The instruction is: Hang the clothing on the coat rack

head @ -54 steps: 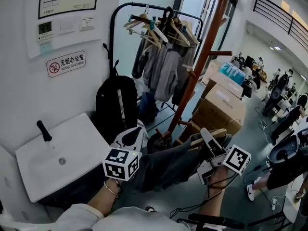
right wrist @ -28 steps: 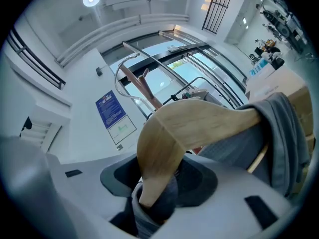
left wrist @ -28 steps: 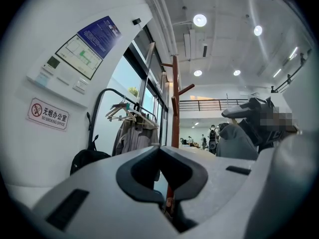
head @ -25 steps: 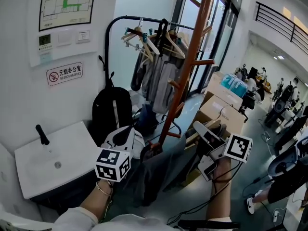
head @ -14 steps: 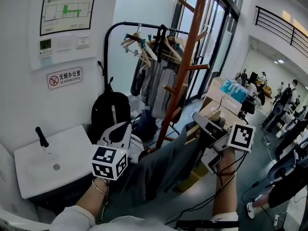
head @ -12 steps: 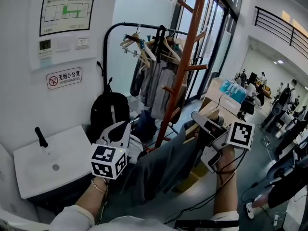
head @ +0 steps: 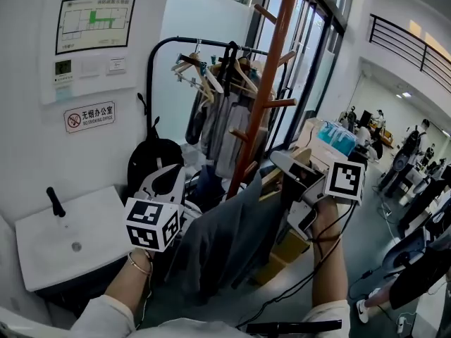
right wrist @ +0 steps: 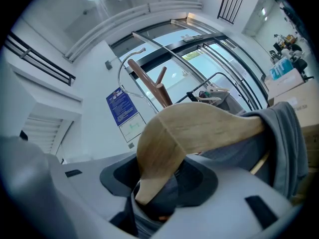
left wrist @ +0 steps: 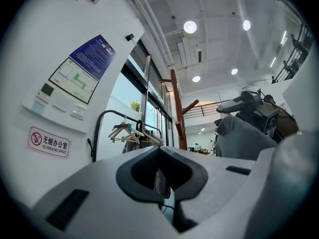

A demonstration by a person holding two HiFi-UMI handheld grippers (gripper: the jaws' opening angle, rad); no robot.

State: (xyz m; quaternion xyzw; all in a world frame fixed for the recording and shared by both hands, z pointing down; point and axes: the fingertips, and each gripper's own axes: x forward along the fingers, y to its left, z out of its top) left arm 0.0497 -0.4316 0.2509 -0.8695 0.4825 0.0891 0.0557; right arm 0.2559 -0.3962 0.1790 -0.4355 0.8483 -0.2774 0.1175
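Note:
A grey garment [head: 225,238] hangs on a wooden hanger [right wrist: 199,128], with my right gripper [head: 292,171] shut on the hanger's end and some of the fabric. It is held up just right of the brown wooden coat rack pole [head: 262,97], close to its lower pegs. The cloth drapes down and left towards my left gripper [head: 168,180], which points upward with its jaws shut and nothing seen between the tips. In the left gripper view the rack [left wrist: 177,108] stands ahead, with the garment [left wrist: 239,138] to the right.
Behind the pole a black clothes rail [head: 158,55] carries several hangers and jackets. A black backpack [head: 149,162] leans on the wall below it. A white sink [head: 60,245] sits low left. Cardboard boxes [head: 313,143] stand to the right, with people at desks beyond.
Both grippers have risen with the garment. The right one has carried the hanger up and left, closer to the coat rack pole, and the cloth now hangs steeper.

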